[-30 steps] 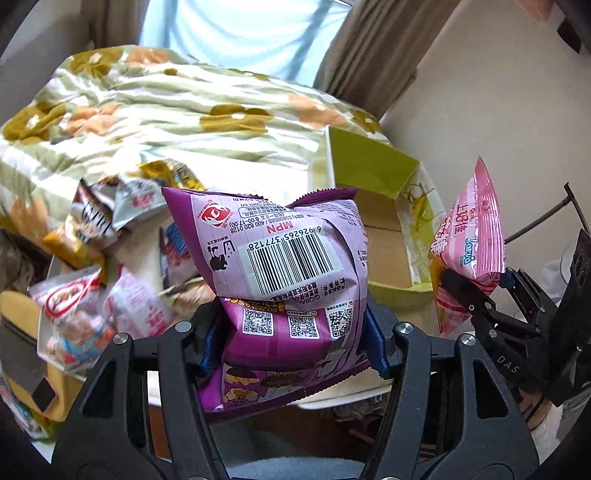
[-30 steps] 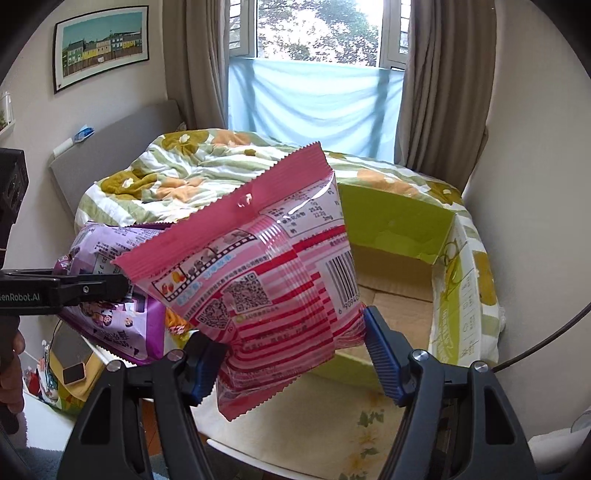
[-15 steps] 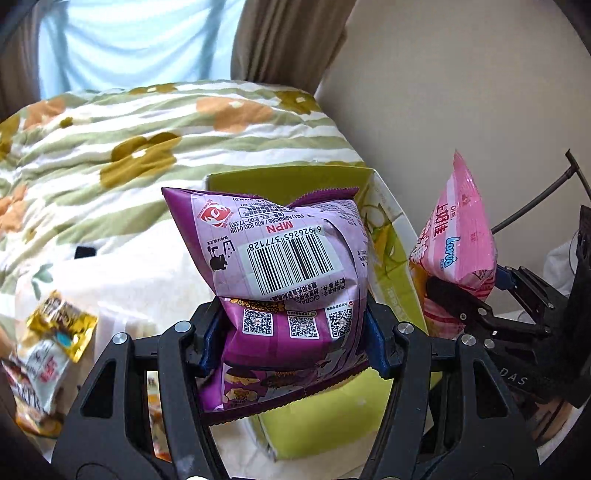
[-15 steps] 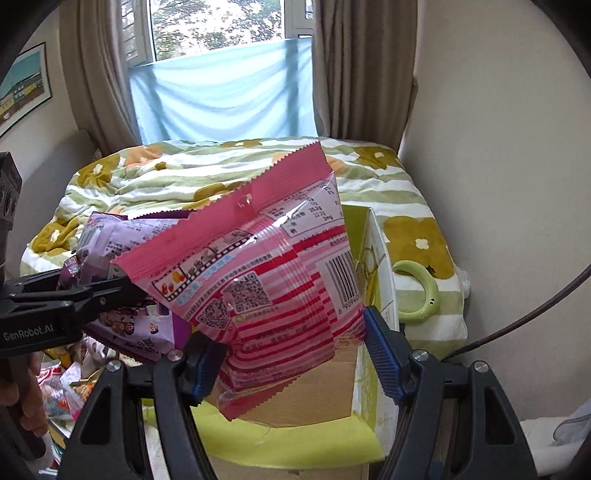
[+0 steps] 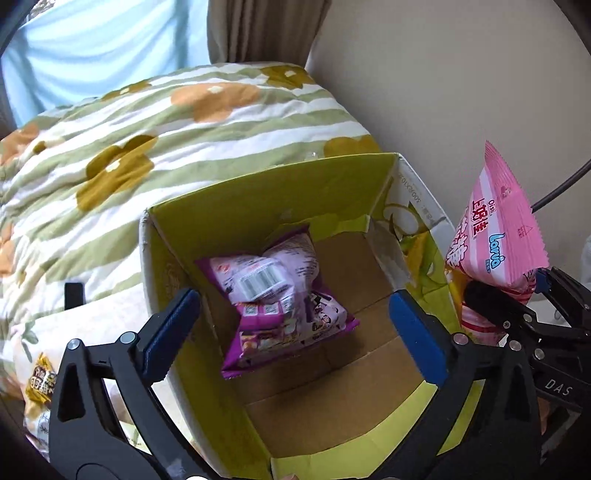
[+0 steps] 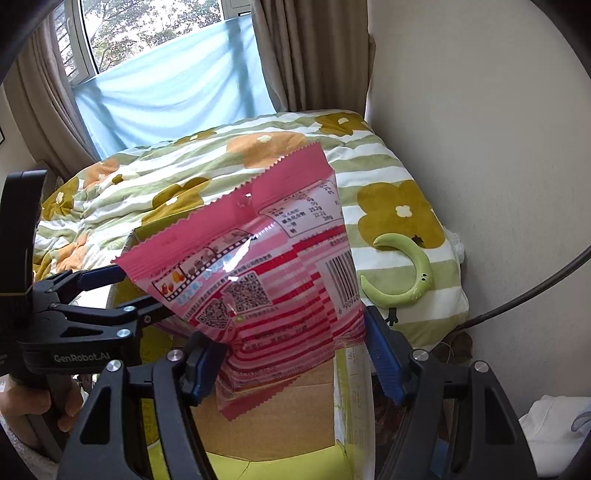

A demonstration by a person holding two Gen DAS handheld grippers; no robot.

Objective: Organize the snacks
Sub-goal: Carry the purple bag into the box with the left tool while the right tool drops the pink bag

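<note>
while the left gripper [image 5: 291, 317] has just sprung apart, right gripper [image 6: 291, 363] clamps pink bag [image 6: 266, 280].

open box [image 5: 384, 192] mouth clear above, purple bag [image 5: 280, 295] on floor, bare cardboard right of it

Place: a bedroom in a home.
Bed [image 6: 388, 173]: takes up most of the room, covered by a quilt [image 5: 207, 122] striped green and white with large ochre and orange flowers.
Window [image 6: 155, 26]: trees outside, a pale blue cloth [image 6: 173, 99] hung across its lower part.
Curtains [image 6: 314, 55]: brown, hanging beside the window.
Wall [image 6: 480, 129]: plain cream, close along the bed.
</note>
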